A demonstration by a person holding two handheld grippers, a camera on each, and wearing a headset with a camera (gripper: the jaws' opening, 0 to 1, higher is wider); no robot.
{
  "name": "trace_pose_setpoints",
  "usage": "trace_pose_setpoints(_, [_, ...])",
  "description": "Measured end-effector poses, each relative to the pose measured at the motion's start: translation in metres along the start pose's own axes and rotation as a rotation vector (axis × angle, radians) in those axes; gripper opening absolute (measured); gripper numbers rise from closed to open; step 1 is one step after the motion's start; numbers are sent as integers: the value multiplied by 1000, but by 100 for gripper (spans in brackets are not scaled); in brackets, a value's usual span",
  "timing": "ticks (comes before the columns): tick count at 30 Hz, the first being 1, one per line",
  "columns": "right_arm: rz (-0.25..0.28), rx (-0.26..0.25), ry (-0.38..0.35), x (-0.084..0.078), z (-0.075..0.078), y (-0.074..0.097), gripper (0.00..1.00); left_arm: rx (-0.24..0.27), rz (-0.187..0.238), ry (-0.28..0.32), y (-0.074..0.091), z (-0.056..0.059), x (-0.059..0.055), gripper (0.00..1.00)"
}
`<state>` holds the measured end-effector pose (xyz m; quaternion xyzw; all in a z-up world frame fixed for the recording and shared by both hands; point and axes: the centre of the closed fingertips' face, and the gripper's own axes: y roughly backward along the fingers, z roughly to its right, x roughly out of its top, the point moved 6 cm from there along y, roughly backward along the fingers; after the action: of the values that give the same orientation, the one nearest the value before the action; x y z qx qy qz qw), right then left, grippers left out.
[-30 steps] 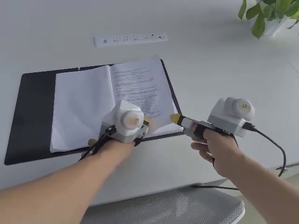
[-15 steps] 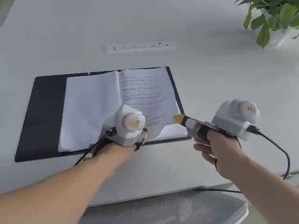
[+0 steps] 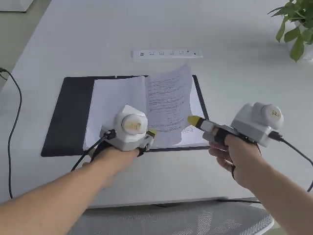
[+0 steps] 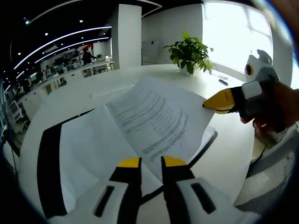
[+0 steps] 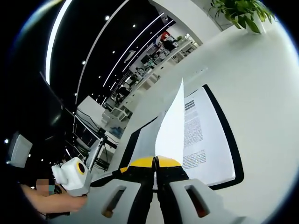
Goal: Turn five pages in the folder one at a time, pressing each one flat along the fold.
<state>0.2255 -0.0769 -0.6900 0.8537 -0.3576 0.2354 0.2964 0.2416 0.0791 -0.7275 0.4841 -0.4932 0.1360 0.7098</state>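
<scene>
We see a big white table [image 3: 244, 73] with the black folder [image 3: 68, 112] lying open on it. One page [image 3: 168, 98] stands up from the fold [image 3: 145, 88], which runs straight away from us. Our right gripper [image 3: 192, 120] pinches that page's outer edge, so the page must go left over the fold. Our left gripper [image 4: 151, 163], jaws a little apart and empty, sits nearest the fold's near end.

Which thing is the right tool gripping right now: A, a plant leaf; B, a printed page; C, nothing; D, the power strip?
B: the right tool is shut on the edge of the printed page, which stands up from the folder.
</scene>
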Motion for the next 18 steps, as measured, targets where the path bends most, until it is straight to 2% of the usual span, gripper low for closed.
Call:
trace_pose_setpoints(10, [-50,92,44,-15,-45,-26,0,47,66,38,55,-31,4,15])
trace_pose_setpoints(13, [-79,116,62,-23,-60,-40,0,67,85,46,71,-42,2,15])
trace_pose_setpoints(18, [-125,149,80,-39,-81,-64,0,101,90,56,93,-64,-11,15])
